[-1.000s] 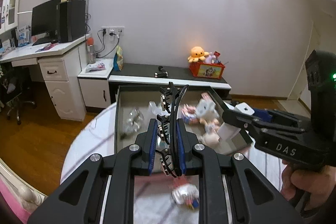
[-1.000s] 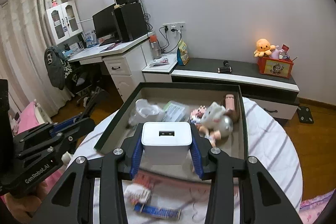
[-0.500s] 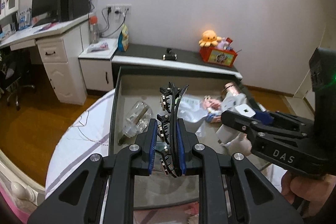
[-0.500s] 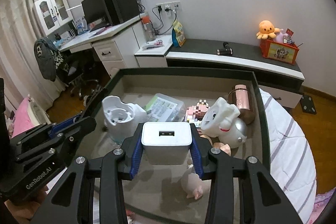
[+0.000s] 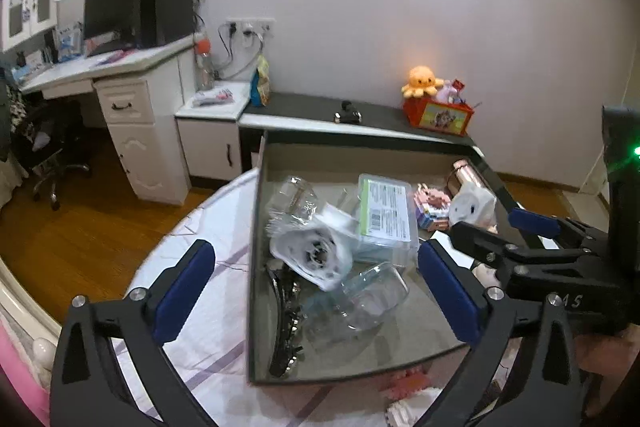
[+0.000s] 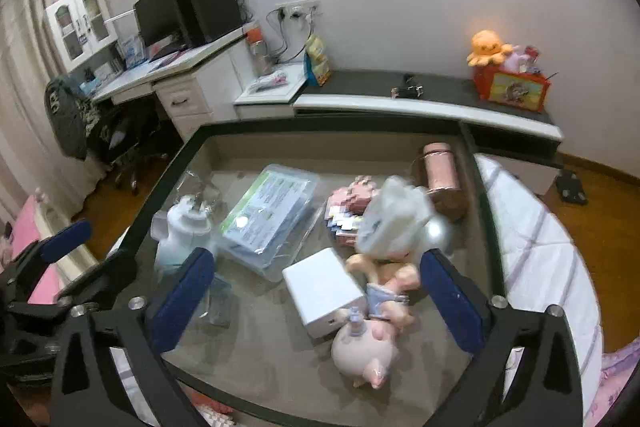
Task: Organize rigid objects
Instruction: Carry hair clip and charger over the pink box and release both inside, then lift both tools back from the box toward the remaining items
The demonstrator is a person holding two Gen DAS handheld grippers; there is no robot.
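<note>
Both grippers hang over the dark-rimmed box [image 6: 478, 187] on the striped cloth [image 5: 224, 307], and both stand spread wide with nothing between the blue pads. The left gripper [image 5: 316, 291] is above the box's near left corner, where the black toothed hair clip [image 5: 285, 319] lies along the left wall beside clear plastic packaging [image 5: 360, 299]. The right gripper [image 6: 316, 299] is over the white charger block [image 6: 324, 291], which rests flat on the box floor, touching a pink piglet toy [image 6: 366, 355]. Farther in sit a clear lidded case [image 6: 268, 215] with a green-and-white label – its print too small to read – a pink cylinder [image 6: 442, 175] at the far right, and a blurred white item [image 6: 396, 219], perhaps a plush. The right gripper's body, seen from the left camera, shows the letters "AS".
</note>
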